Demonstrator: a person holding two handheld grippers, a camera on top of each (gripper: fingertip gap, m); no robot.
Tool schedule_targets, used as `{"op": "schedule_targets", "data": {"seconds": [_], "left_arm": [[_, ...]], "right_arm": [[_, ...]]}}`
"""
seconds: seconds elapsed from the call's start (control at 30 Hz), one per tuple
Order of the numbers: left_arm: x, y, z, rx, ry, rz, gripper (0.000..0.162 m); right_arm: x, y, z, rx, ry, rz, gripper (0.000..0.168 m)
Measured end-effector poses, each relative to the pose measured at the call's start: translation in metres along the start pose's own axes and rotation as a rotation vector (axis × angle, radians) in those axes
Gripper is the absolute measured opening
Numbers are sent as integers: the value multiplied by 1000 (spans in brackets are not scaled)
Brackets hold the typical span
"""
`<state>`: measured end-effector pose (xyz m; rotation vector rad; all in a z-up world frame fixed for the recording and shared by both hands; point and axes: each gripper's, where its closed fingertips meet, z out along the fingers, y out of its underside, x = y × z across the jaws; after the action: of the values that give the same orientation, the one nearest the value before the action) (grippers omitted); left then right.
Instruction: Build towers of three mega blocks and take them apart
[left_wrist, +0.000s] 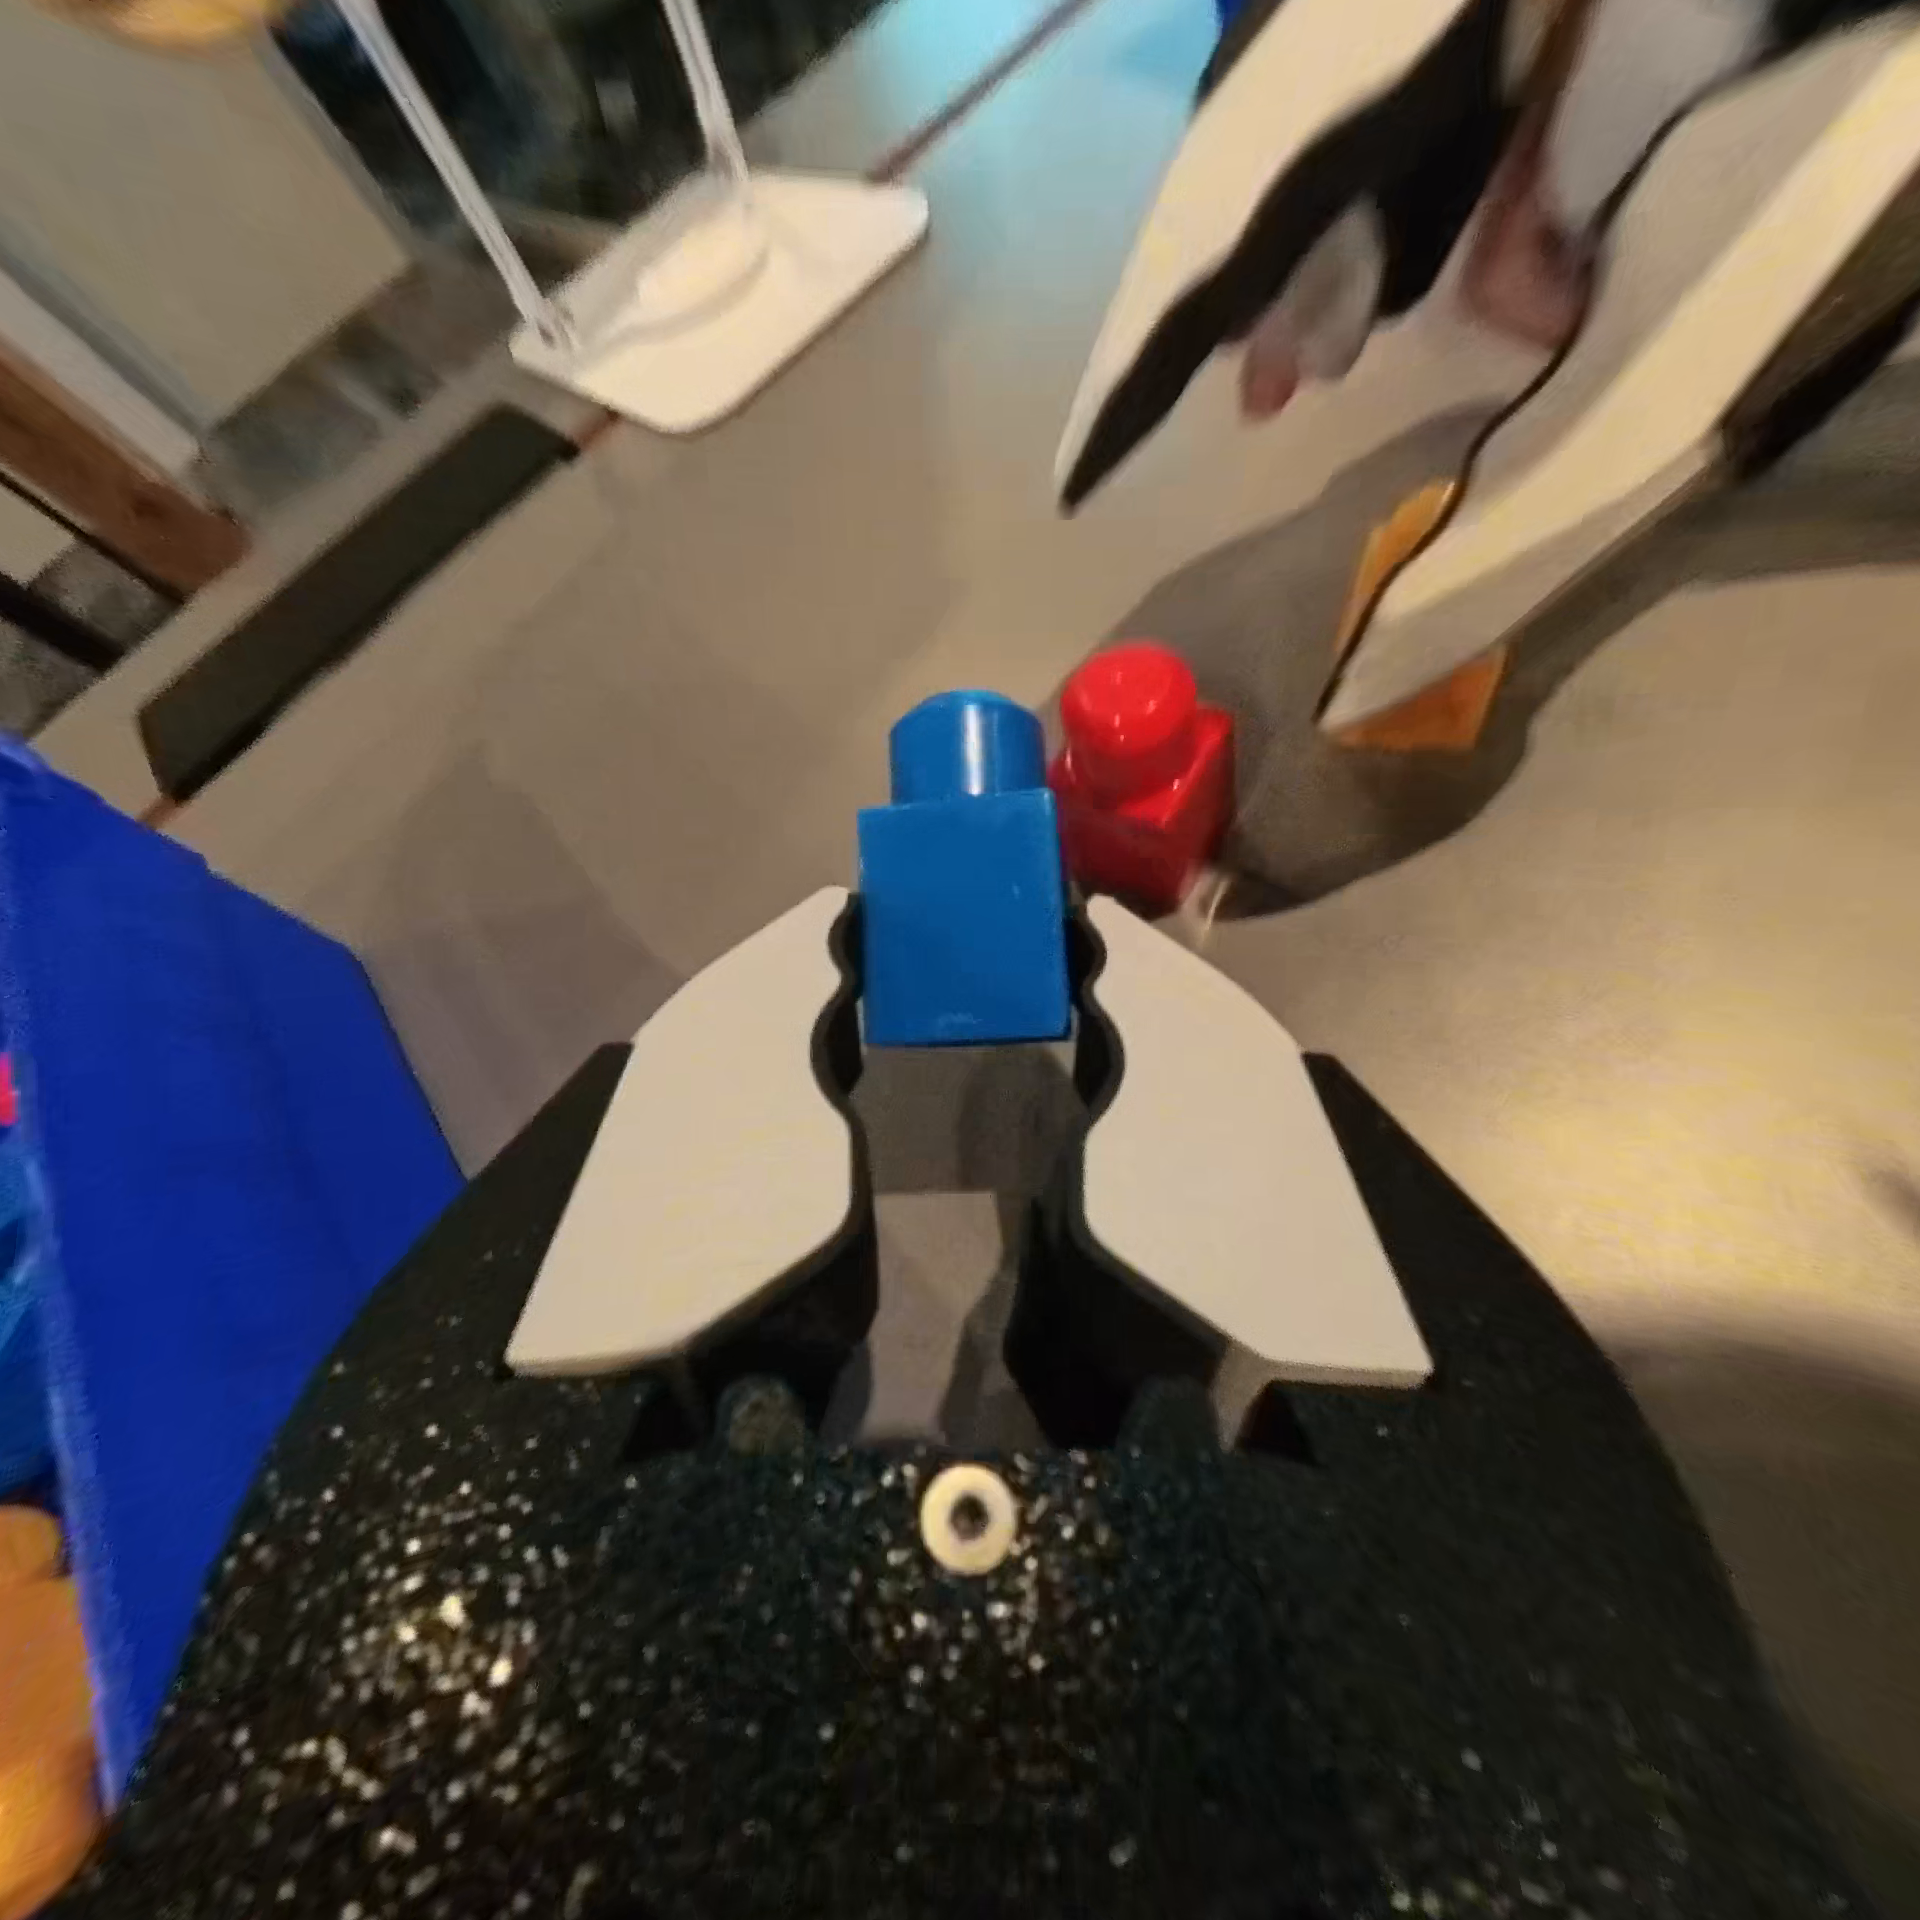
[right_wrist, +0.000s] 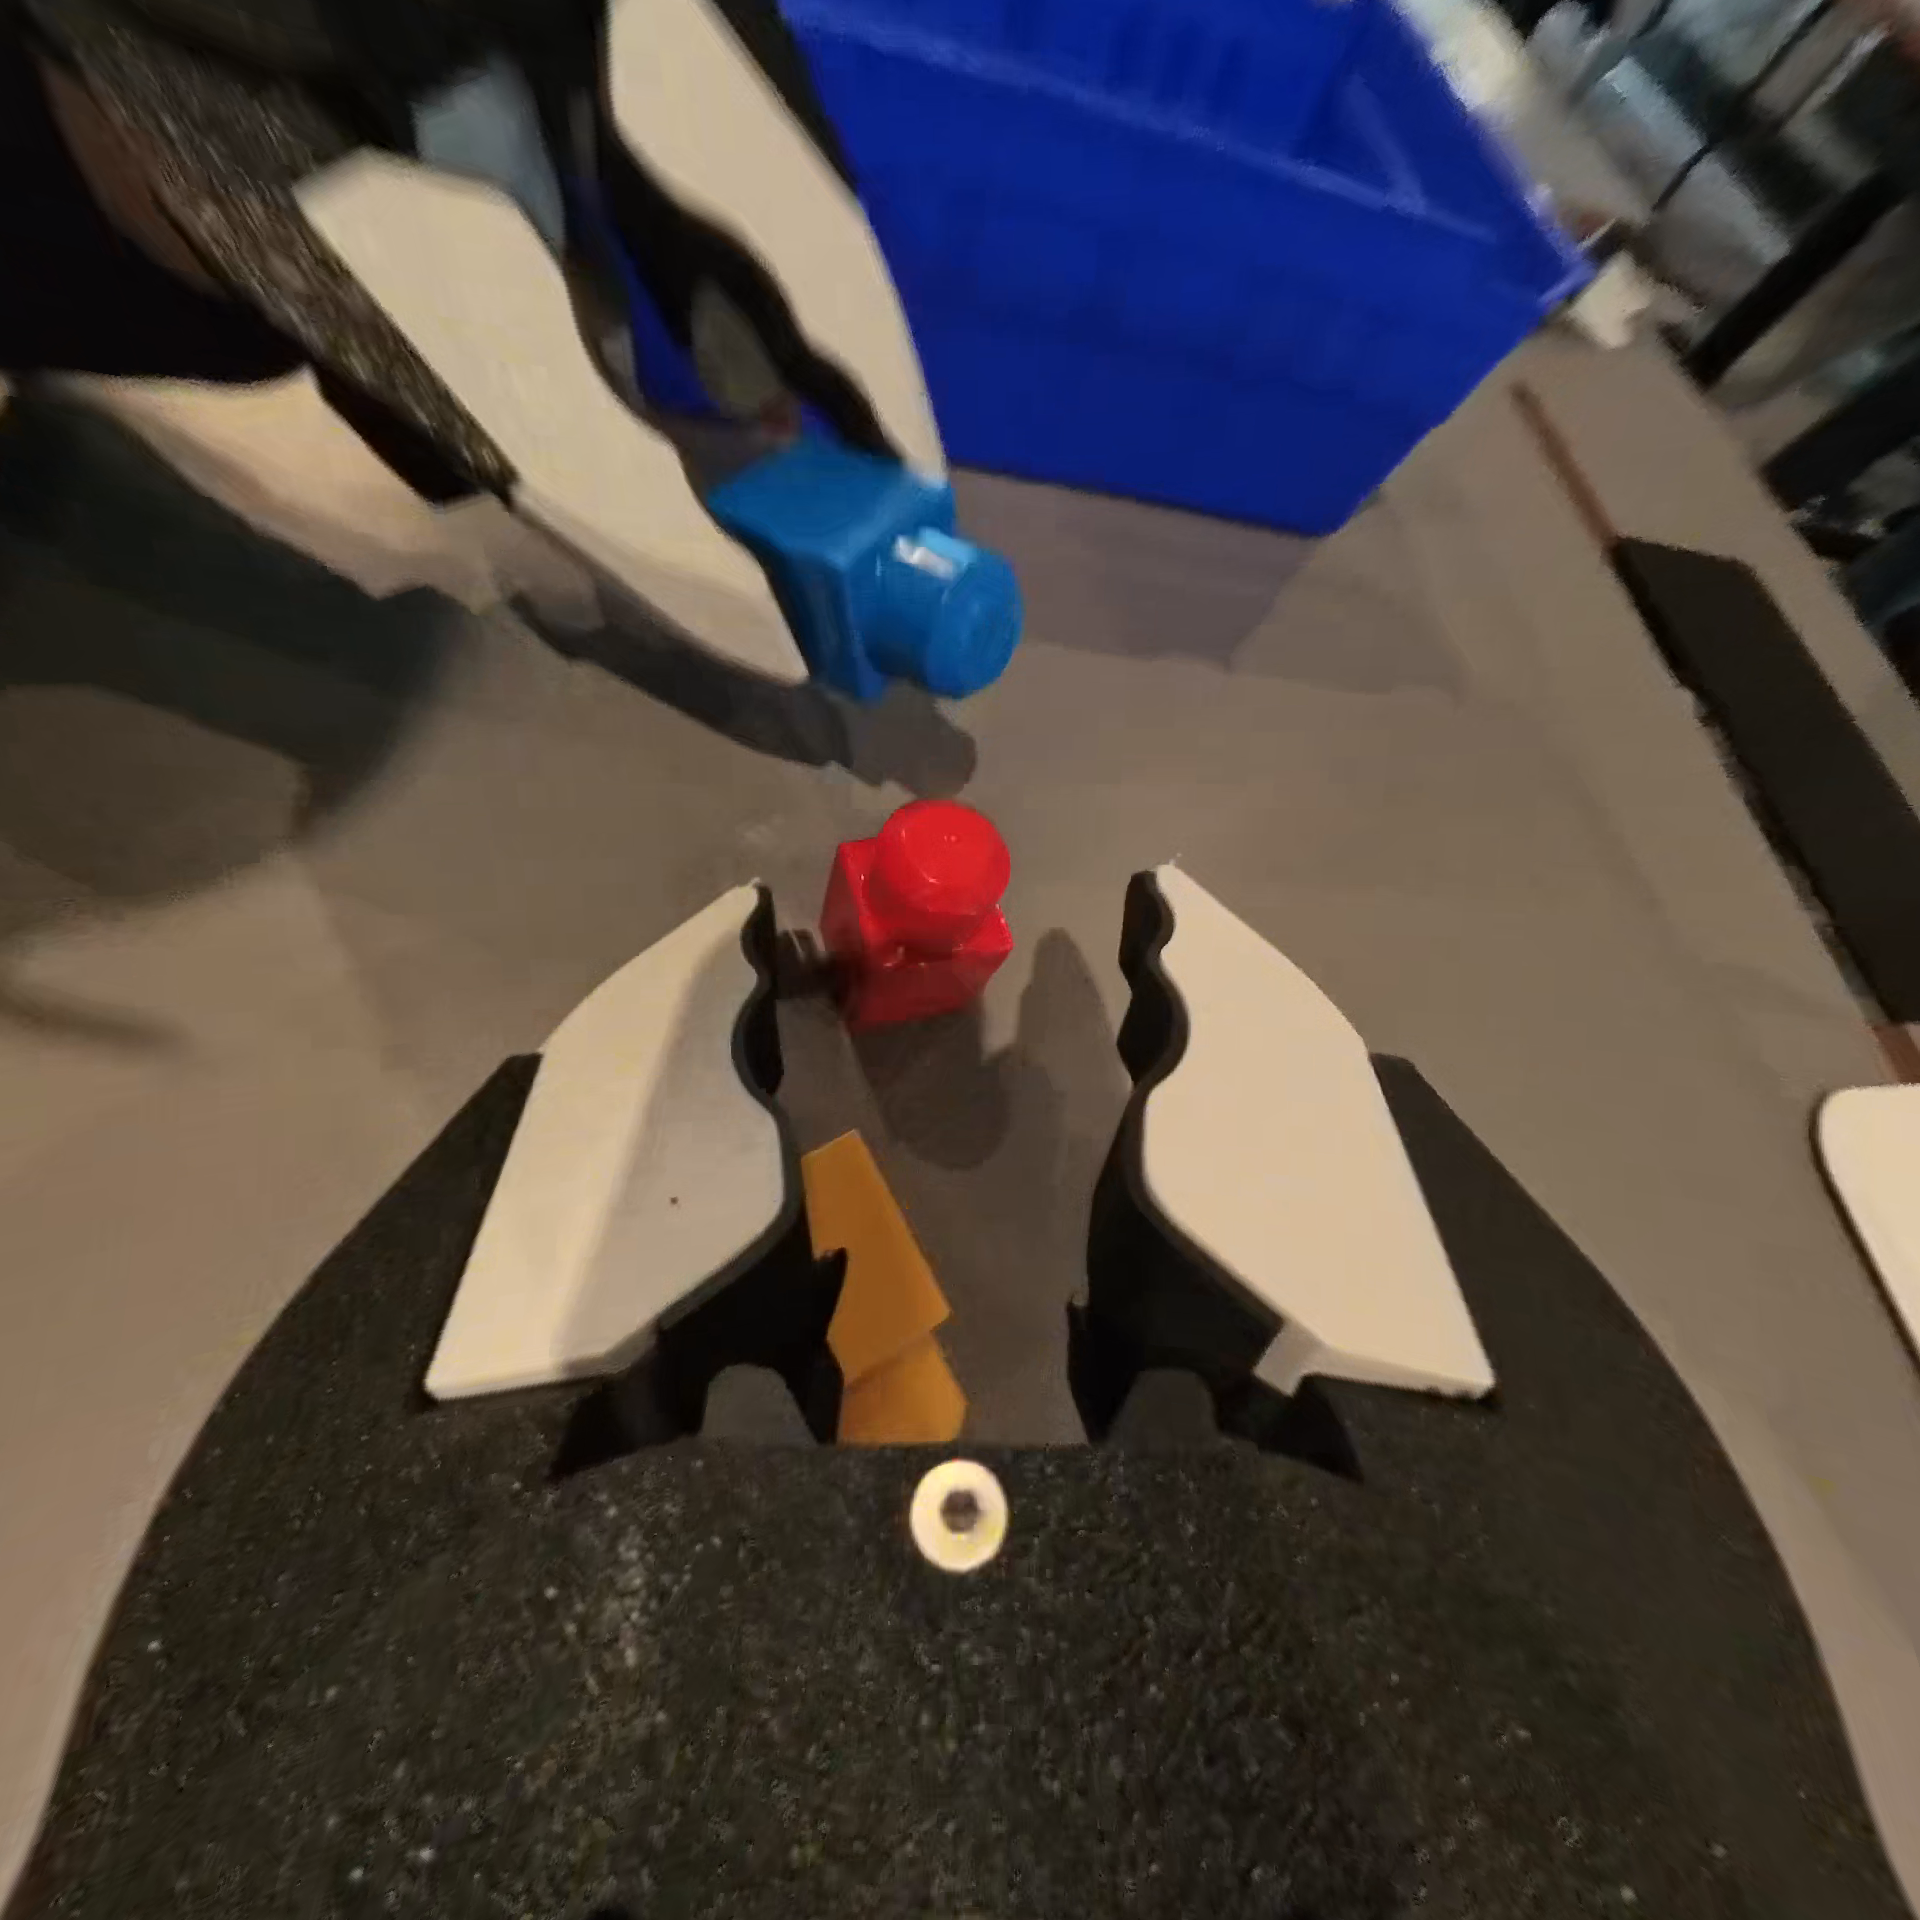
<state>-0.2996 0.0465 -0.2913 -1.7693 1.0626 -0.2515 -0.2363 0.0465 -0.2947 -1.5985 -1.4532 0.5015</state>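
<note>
Blue block clamped in left tool | red block between spread right tool tips

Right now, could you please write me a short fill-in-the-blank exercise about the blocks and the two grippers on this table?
1. The left gripper is shut on the ____ block.
2. The red block stands on the grey table with its stud pointing ____.
3. The right gripper is ____, its fingers on either side of the red block without clamping it.
4. Behind the blocks, in the right wrist view, stands a blue ____.

Missing words: blue; up; open; bin
</note>
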Motion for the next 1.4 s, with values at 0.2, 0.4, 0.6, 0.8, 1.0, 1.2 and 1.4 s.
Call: {"op": "schedule_targets", "data": {"seconds": [0.2,0.4,0.6,0.8,1.0,1.2,1.4], "left_arm": [[2,-31,-23,233,57,-56,37],[8,-61,-39,470,135,-138,36],[26,-84,-41,614,308,-213,36],[46,-88,-30,585,385,-160,36],[61,-85,-27,551,462,-115,36],[68,-86,-29,579,521,-160,35],[67,-80,-28,565,525,-170,35]], "right_arm": [[-8,13,31,-176,-171,-91,56],[20,-19,6,17,15,-37,34],[24,-93,-80,668,-111,310,33],[1,-102,-94,708,-280,320,33],[-15,-90,-88,568,-339,257,33],[-22,-87,-90,558,-376,240,33],[-23,-79,-85,565,-327,252,34]]}}
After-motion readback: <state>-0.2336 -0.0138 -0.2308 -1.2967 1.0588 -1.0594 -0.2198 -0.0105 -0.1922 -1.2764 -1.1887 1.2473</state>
